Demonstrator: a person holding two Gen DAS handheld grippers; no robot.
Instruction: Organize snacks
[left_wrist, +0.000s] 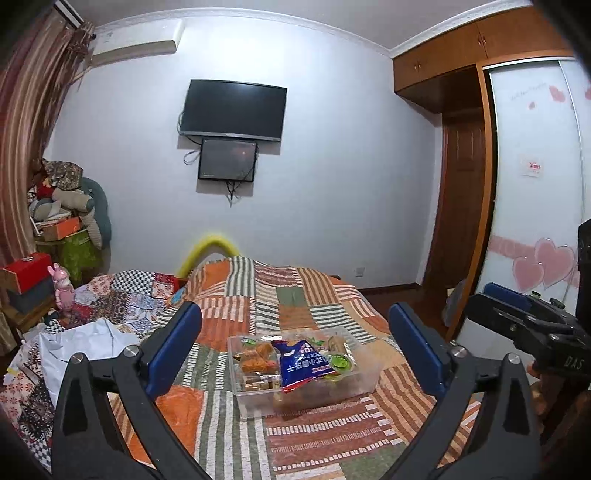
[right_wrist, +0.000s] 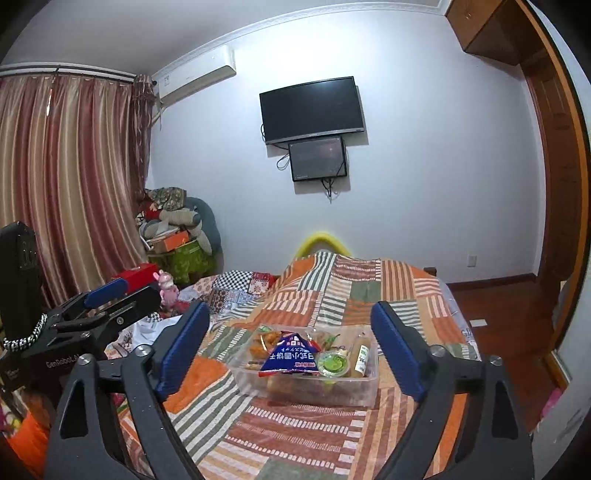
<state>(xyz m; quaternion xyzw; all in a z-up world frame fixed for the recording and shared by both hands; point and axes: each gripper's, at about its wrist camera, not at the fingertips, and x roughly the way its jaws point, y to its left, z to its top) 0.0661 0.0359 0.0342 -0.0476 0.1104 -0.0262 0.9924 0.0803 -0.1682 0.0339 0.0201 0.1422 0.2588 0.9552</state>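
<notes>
Both grippers raised above the bed, jaws spread wide, nothing between them; snacks sit in a clear bin.

Left gripper (left_wrist: 295, 354) and right gripper (right_wrist: 290, 350) point slightly down at the clear bin (left_wrist: 364, 384) on the patchwork quilt (left_wrist: 325, 435), well short of it. Blue snack bag (left_wrist: 301, 363) lies on top in the bin. Right view shows a green-lidded cup (right_wrist: 332, 363) more clearly, plus the curtains (right_wrist: 70, 173); left view shows the heart-print wardrobe door (left_wrist: 535, 192).

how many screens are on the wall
2. A large black screen is mounted on the white wall beyond the bed; a smaller dark screen hangs directly below it, slightly to the right, cables dangling. None seems hidden.
</notes>
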